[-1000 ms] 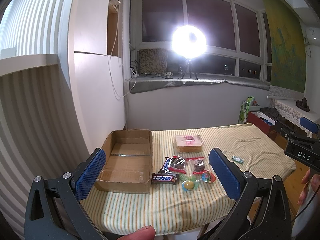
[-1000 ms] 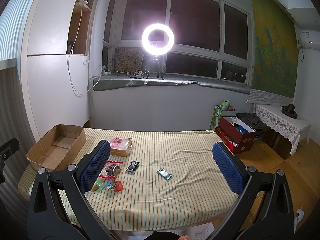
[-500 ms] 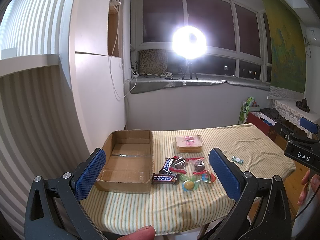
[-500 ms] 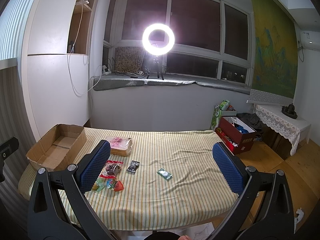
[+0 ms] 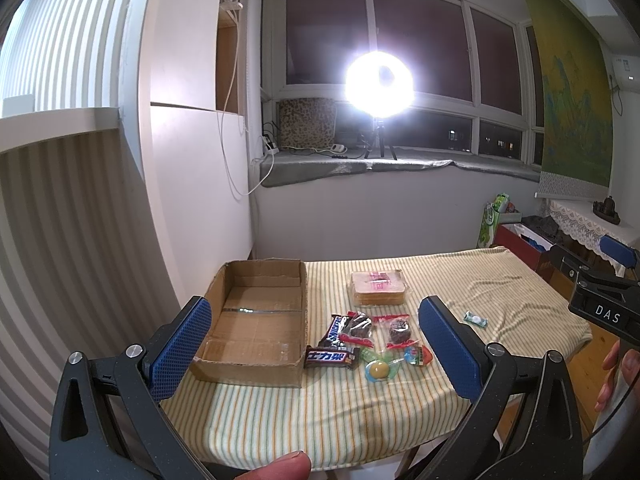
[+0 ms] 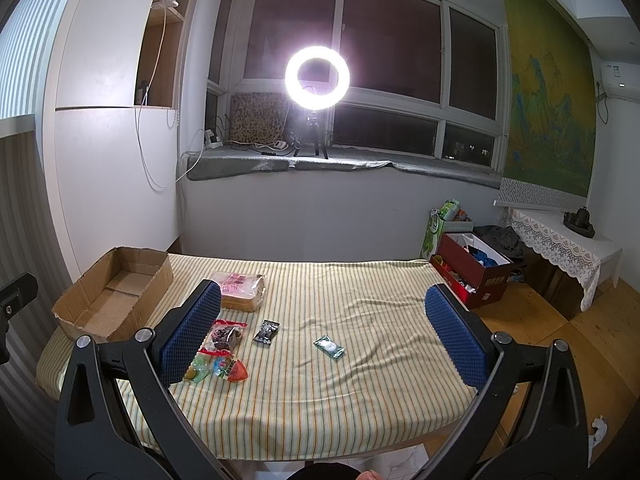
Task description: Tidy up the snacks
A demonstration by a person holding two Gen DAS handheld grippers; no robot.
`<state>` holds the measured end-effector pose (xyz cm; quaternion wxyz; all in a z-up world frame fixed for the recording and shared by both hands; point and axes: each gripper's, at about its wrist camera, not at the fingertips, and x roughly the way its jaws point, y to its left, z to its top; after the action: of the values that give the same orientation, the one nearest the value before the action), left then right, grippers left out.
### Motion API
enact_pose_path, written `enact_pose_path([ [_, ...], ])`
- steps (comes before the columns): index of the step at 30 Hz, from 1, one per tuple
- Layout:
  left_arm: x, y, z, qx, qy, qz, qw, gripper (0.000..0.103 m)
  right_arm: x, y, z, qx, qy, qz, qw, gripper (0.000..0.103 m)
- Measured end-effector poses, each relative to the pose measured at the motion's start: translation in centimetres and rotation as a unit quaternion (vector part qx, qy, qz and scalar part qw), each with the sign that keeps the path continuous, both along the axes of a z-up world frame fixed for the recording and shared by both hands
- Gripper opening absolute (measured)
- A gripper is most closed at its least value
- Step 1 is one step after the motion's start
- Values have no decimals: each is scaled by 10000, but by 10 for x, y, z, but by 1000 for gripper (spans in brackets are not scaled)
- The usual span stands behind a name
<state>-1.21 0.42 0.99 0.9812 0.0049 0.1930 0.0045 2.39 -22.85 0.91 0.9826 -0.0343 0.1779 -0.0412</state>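
Both tongs hang released and empty above the near table edge. From the left wrist view, my left gripper (image 5: 314, 350) stands spread wide, with the cardboard box (image 5: 256, 316) at eleven o'clock of its gap, nothing in it. Just right of the box lie the Snickers bars (image 5: 334, 346), two dark wrapped sweets (image 5: 380, 328) and the bright jelly candies (image 5: 394, 360), packed close and partly overlapping; the bread pack (image 5: 378, 288) sits beyond at twelve o'clock, the small green candy (image 5: 475, 319) well apart at two o'clock. From the right wrist view, my right gripper (image 6: 322, 338) is likewise wide open, the green candy (image 6: 329, 347) nearly centred between its fingers, a dark sachet (image 6: 266, 332) at ten o'clock, the box (image 6: 114, 292) far off at nine. Nothing is packed yet, I judge. My worry: closing on the crowded cluster could snag two wrappers, or the loose striped cloth (image 6: 360, 392) could bunch under a pad, dragging neighbours.
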Motion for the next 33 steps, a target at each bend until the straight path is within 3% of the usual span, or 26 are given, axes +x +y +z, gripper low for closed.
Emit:
enact_pose_path([
  [33, 7, -1, -12, 41, 139, 28, 9999, 103, 4, 0, -9, -96, 125, 20, 9999, 103],
])
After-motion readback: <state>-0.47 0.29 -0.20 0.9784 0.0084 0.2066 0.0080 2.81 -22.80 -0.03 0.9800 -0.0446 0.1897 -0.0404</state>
